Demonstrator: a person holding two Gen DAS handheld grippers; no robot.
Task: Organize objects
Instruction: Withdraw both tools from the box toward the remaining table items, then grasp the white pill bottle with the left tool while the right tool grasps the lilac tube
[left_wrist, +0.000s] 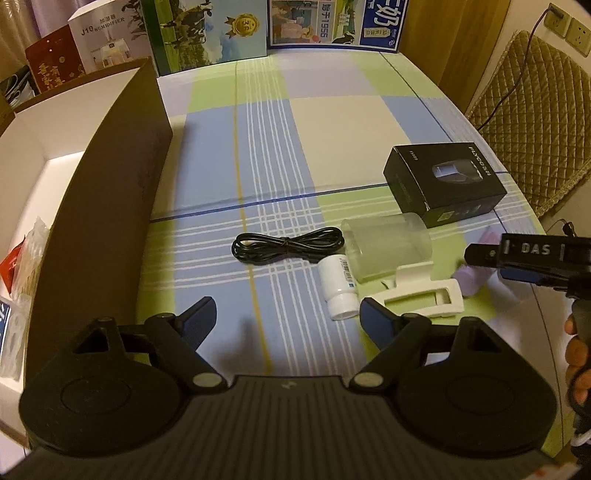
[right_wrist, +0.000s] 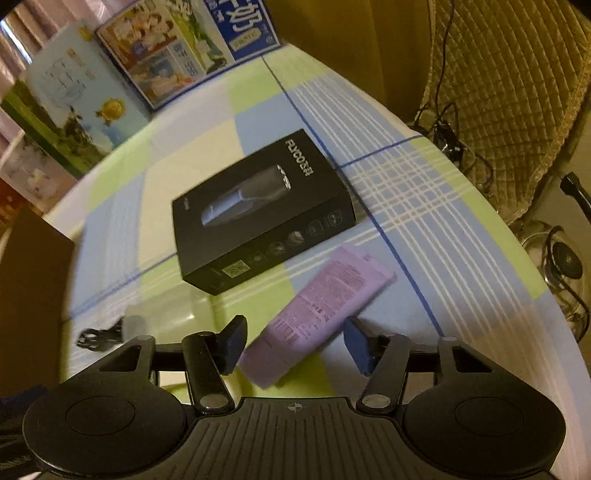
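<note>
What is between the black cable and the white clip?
A small white bottle lies between the cable and the clip, seen in the left wrist view.

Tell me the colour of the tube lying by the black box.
Pale purple tube with small dark print; it shows best in the right wrist view.
</note>
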